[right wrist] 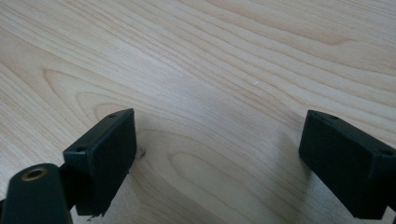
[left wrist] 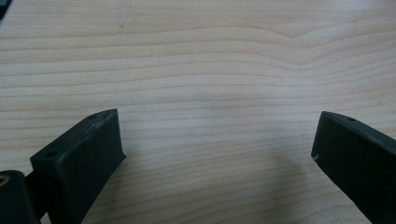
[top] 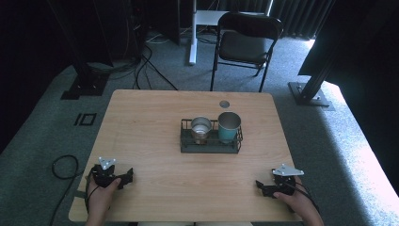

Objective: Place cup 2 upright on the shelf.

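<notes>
Cups, a steel one (top: 201, 128) and a teal one (top: 229, 126), stand upright side by side in the wire rack (top: 210, 146) mid-surface. Left gripper (top: 123, 177) and right gripper (top: 263, 187) rest well nearer than the rack, jaws spread wide, empty. A careless reach could clip a rack wall, tipping either cup.

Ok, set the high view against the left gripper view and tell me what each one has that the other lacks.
High view alone: a black wire rack mid-table holding a steel cup and a teal cup, the right gripper, both hands, a folding chair beyond. Left gripper view alone: a close look at the left gripper, its jaws wide apart over bare wood grain. Shared: the wooden table and the left gripper itself.
</notes>
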